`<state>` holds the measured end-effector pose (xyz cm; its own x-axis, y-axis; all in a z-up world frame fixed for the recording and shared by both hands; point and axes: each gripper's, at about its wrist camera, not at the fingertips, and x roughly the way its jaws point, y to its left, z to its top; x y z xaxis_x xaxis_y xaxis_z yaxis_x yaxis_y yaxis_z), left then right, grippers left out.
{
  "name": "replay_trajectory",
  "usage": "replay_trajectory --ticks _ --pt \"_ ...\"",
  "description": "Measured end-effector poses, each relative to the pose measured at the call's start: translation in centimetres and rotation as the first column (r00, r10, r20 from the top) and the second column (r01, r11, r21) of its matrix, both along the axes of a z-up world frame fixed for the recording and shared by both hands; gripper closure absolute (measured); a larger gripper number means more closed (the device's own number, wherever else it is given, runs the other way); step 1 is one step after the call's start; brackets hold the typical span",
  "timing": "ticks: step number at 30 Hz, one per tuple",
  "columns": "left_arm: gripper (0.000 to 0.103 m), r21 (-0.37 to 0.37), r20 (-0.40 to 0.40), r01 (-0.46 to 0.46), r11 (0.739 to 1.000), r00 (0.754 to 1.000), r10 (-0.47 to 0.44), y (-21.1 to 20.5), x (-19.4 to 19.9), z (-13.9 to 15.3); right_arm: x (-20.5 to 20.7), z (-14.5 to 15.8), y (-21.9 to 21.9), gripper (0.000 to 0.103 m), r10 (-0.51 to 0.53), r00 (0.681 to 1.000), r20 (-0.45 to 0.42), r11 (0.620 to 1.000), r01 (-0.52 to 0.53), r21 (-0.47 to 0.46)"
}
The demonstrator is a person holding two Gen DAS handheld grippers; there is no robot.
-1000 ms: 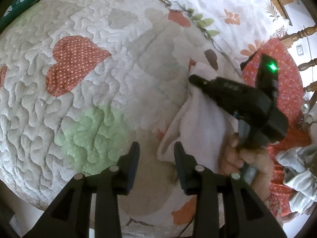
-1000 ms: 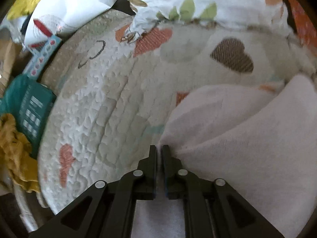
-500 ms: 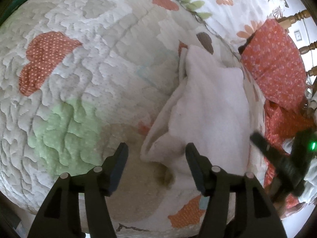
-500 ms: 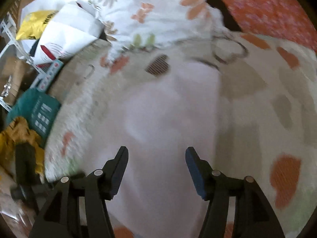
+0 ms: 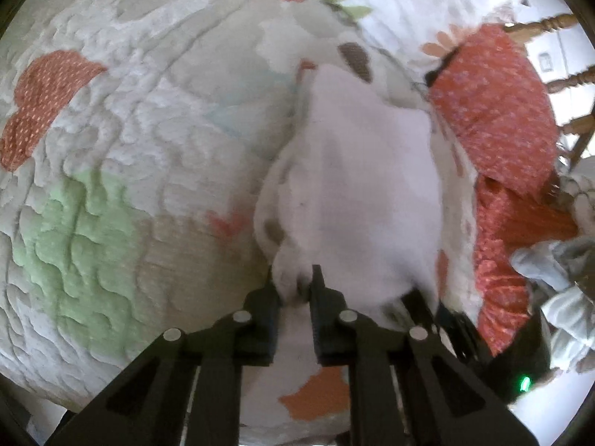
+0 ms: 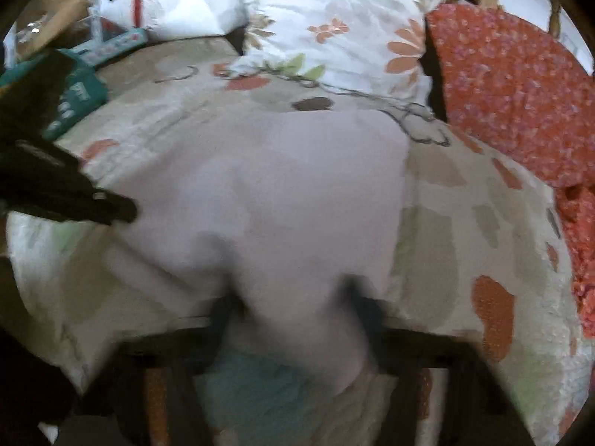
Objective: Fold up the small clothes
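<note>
The quilt (image 5: 111,171) with heart patches covered the bed, with a floral pillow (image 6: 334,18) and a red cushion (image 6: 513,104) at the far side. The white garment (image 5: 372,186) lay in the middle of the quilt, already doubled over into a rough panel with an uneven left edge, so the fold looked partway done. At least one more fold and some squaring up seemed left. A pile of other clothes (image 5: 557,267) sat off to the right, probably waiting.

The left gripper (image 5: 295,286) was closed narrow, pinching the near corner of the garment. The right gripper (image 6: 293,297) was blurred; its fingers looked spread wide over the garment's near edge, not gripping anything as far as I could judge.
</note>
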<state>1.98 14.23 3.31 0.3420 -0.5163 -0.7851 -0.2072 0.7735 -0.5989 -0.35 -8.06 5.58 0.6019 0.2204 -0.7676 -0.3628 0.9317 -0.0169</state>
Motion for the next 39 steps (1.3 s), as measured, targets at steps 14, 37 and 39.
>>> replay_trajectory --ticks 14,37,39 --pt "0.086 0.009 -0.067 0.09 0.996 0.994 -0.089 -2.2 -1.7 -1.2 -4.0 0.9 -7.1 0.077 -0.073 0.993 -0.091 0.987 0.085 0.134" --pt "0.045 0.179 0.104 -0.048 0.983 0.994 0.03 1.2 0.7 3.2 20.4 1.5 3.0 0.065 -0.182 0.963 -0.199 0.957 0.22 0.189" --pt "0.044 0.182 0.103 -0.064 0.981 0.994 0.046 1.6 0.9 3.2 19.2 3.0 1.8 0.065 -0.149 0.968 -0.201 0.937 0.203 0.285"
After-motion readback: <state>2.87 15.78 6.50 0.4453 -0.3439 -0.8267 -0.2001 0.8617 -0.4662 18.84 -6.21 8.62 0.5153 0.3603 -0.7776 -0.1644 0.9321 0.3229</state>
